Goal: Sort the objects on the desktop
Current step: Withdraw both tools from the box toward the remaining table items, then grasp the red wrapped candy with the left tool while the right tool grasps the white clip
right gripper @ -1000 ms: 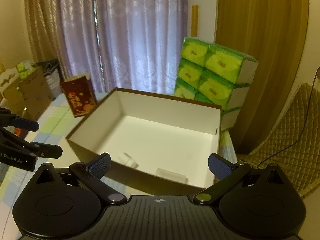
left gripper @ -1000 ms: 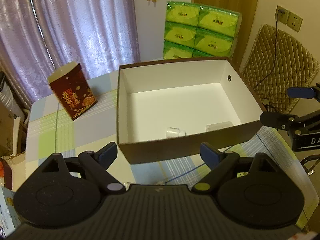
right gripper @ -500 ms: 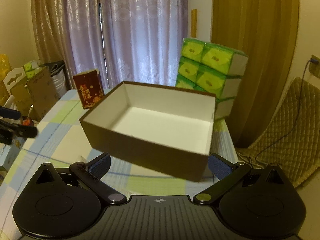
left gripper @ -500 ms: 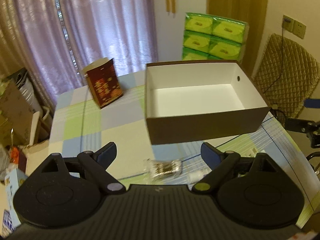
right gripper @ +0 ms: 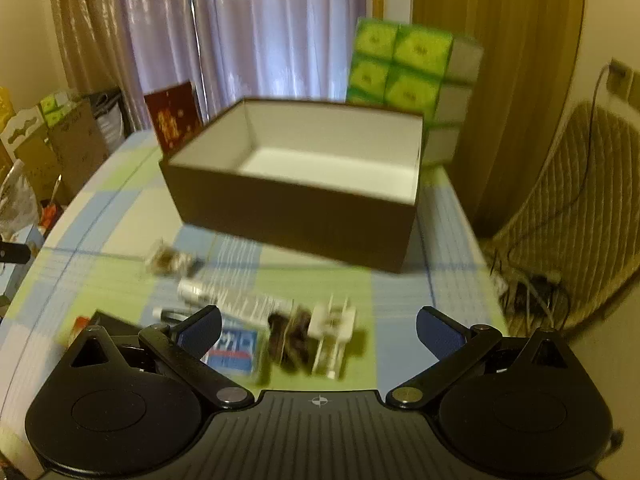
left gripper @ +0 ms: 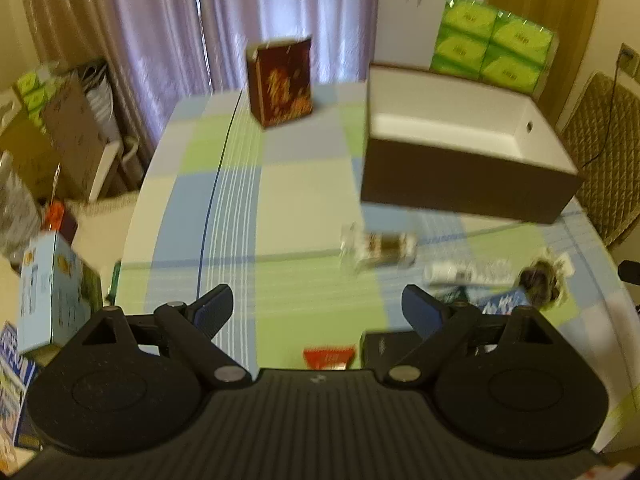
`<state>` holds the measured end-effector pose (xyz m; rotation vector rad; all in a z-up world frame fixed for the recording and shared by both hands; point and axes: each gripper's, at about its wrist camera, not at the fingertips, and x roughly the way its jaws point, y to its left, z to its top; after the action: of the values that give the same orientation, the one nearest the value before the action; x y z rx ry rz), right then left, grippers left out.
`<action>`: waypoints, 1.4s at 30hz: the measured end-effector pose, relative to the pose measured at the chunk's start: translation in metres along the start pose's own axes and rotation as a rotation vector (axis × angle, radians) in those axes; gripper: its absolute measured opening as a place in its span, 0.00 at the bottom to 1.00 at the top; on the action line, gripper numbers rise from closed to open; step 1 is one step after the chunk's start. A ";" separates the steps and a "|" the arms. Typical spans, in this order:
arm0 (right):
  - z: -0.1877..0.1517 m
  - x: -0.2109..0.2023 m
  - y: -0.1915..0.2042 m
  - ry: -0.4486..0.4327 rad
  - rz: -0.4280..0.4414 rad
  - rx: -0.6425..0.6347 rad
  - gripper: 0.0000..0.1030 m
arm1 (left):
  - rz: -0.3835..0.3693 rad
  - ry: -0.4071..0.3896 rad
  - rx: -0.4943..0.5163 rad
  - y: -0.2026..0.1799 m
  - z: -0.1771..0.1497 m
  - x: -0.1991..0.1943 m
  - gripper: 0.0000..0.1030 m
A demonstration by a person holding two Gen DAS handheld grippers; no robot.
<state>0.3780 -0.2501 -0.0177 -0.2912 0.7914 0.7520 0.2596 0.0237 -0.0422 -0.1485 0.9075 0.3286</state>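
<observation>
A brown box with a white inside point(left gripper: 472, 184) point(right gripper: 296, 200) stands on the checked tablecloth. In front of it lie small items: a clear wrapped packet point(left gripper: 378, 250) point(right gripper: 170, 260), a white tube point(right gripper: 236, 302) point(left gripper: 448, 272), a blue card point(right gripper: 234, 346), a dark brown clump point(right gripper: 290, 336) point(left gripper: 540, 280) and a white plastic piece point(right gripper: 334, 330). My left gripper point(left gripper: 318, 310) is open above the cloth, with a red packet point(left gripper: 329, 358) and a black box point(left gripper: 384, 346) just below it. My right gripper point(right gripper: 318, 326) is open over the clump and the white piece, holding nothing.
A dark red carton point(left gripper: 280, 80) point(right gripper: 172, 118) stands at the table's far side by the curtain. Green tissue packs point(left gripper: 496, 46) point(right gripper: 404, 68) are stacked behind the box. A quilted chair point(right gripper: 568, 216) is at the right, cardboard boxes point(left gripper: 52, 136) at the left.
Both grippers have pulled back from over the box towards the table's near side, so the small items in front of the box have come into view. Both stayed open.
</observation>
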 end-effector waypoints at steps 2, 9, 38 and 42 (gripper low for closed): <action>-0.006 0.004 0.000 0.024 0.008 0.020 0.98 | -0.002 0.026 -0.008 0.004 -0.011 0.006 0.86; -0.022 0.017 -0.002 0.094 0.007 0.066 0.98 | -0.013 0.107 -0.002 0.010 -0.041 0.030 0.86; -0.017 0.033 0.013 0.122 -0.002 0.062 0.98 | -0.199 0.256 0.013 0.025 -0.066 0.117 0.47; -0.014 0.037 0.012 0.126 -0.004 0.062 0.98 | -0.194 0.239 0.010 0.025 -0.062 0.121 0.37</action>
<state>0.3792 -0.2301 -0.0545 -0.2865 0.9318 0.7087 0.2735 0.0573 -0.1752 -0.2687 1.1216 0.1267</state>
